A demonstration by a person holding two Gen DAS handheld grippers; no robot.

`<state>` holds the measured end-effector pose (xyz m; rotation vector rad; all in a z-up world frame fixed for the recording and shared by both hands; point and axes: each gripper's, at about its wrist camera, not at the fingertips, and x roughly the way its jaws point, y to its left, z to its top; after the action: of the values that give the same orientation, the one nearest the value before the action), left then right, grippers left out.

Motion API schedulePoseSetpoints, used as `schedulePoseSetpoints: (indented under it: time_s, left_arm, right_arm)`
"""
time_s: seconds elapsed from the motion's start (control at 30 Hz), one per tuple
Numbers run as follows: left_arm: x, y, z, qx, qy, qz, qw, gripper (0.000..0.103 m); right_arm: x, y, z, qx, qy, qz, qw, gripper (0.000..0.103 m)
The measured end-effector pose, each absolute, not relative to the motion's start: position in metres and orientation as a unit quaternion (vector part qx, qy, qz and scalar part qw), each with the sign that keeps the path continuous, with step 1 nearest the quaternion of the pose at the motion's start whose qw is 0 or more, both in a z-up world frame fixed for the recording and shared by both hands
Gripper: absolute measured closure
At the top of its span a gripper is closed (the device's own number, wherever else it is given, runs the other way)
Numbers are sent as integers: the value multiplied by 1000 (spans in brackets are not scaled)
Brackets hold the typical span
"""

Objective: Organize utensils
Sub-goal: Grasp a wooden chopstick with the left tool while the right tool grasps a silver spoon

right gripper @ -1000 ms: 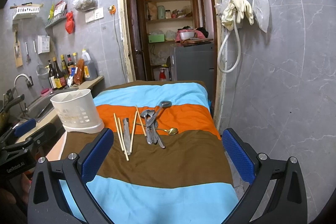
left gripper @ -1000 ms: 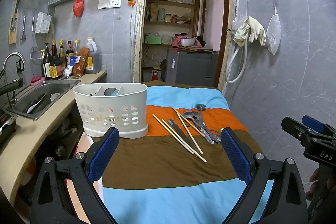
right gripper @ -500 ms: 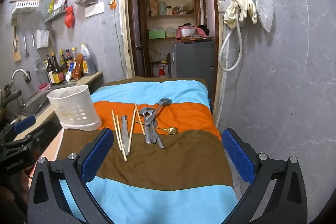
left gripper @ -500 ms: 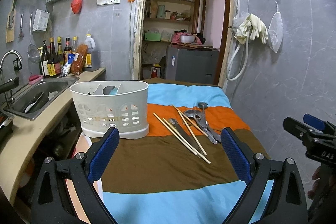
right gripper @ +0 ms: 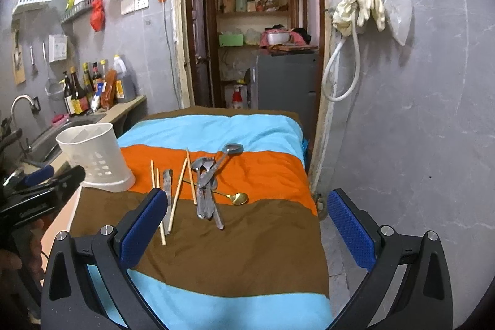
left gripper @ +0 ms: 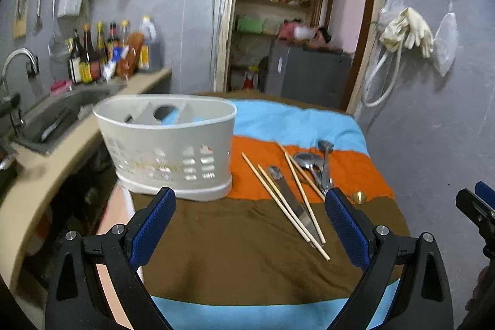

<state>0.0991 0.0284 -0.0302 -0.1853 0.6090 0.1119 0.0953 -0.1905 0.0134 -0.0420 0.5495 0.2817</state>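
A table draped in a striped cloth (right gripper: pixel 253 240) fills the centre of both views. A white caddy (left gripper: pixel 173 150) is seen left of centre in the left view, on the cloth's left edge; its dividers are visible there, while in the right view it (right gripper: pixel 96 160) is shown end-on and the compartments are hard to make out.

The utensils are laid on the orange and brown bands, right of the caddy and apart from it. In the right view the chopsticks (right gripper: pixel 178 190) are seen with their long axes running roughly from near to far, slightly fanned; a knife (right gripper: pixel 167 194) is laid among them along the same line, its near end hidden behind the right gripper's left finger. A heap of steel cutlery (right gripper: pixel 207 187) is piled just to their right, long axes also near to far, with one handle angled to the upper right. A gold spoon (right gripper: pixel 238 198) is laid crosswise, bowl to the right. In the left view only its bowl (left gripper: pixel 359 196) is shown; the handle is cut off by a finger.

The left gripper (left gripper: pixel 249 232) is held spread wide, nothing between its pads. The right gripper (right gripper: pixel 247 232) is likewise spread and empty. The left view is blurred.
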Motion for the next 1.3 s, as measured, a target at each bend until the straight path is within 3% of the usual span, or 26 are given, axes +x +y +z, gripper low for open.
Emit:
schedulePoseSetpoints:
  time_s: [0.2,0.3,0.5,0.6,0.67,0.77,0.9,1.03,1.3]
  left_arm:
    - [132,28,-46,-101,335,59,935,9]
    - [150,27,-55,-111,350,61,928,16]
    - [191,35,-81,-142,392,72,906,46]
    - [209,40,-93,-162,411,79,894,62]
    - [218,42,-101,-172,420,81,887,73]
    - [229,45,-113,-192,441,85,873,82]
    - [233,46,-119,-213,447,81,865,86]
    - [233,48,-117,-231,449,79,859,98]
    - [234,58,-121,-279,454,83,842,99]
  right_arm:
    - [137,-193,1,-13,308,174,935,0]
    - [165,-192,-8,1,329,202,923,4]
    - [229,-181,-31,13,370,258,892,32]
    - [261,-173,-42,13,385,285,877,51]
    - [280,-167,-50,12,395,296,870,54]
    - [306,-157,-63,10,413,311,856,62]
    - [335,-148,-81,15,445,327,833,70]
    - [353,-140,-91,35,467,337,817,75]
    - [378,-129,-110,71,512,340,786,77]
